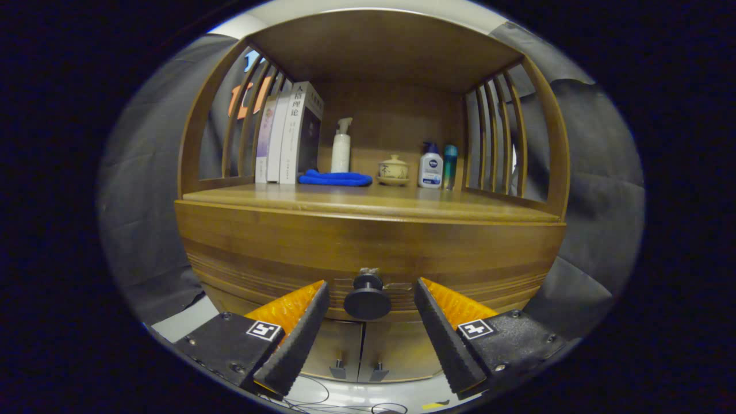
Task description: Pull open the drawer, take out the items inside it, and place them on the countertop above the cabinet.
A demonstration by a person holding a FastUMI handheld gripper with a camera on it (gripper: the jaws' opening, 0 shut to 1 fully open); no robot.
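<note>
The gripper is spread wide, its 2 fingers flanking the round dark knob of the drawer without touching it; the knob sits between the fingertips. The drawer front is flush with the wooden cabinet, closed. On the countertop above stand 3 books at the left, a blue cloth, a white pump bottle, a small lidded cup, a white lotion bottle and a teal bottle
</note>
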